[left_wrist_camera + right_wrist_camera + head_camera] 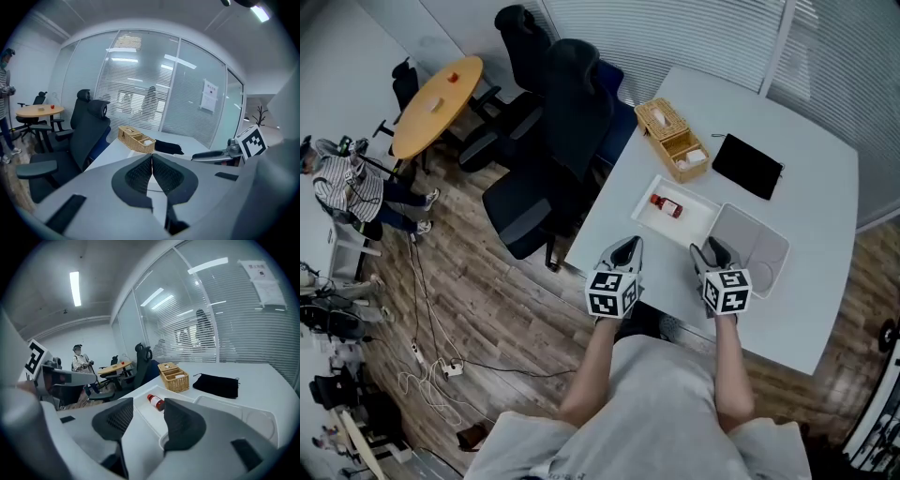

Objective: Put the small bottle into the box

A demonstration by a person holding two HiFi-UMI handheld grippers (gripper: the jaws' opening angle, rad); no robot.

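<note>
The right gripper view shows the right gripper (pixel 148 400) with jaws apart and empty. The left gripper view shows the left gripper (pixel 152 157) pinched together on nothing. The red-capped small bottle (pixel 667 205) lies on its side in the white box (pixel 690 222), at the right gripper's eleven o'clock.

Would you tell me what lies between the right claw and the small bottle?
Only bare tray floor: the right gripper view shows the bottle lying in the white tray, just beyond the open right claw.
</note>
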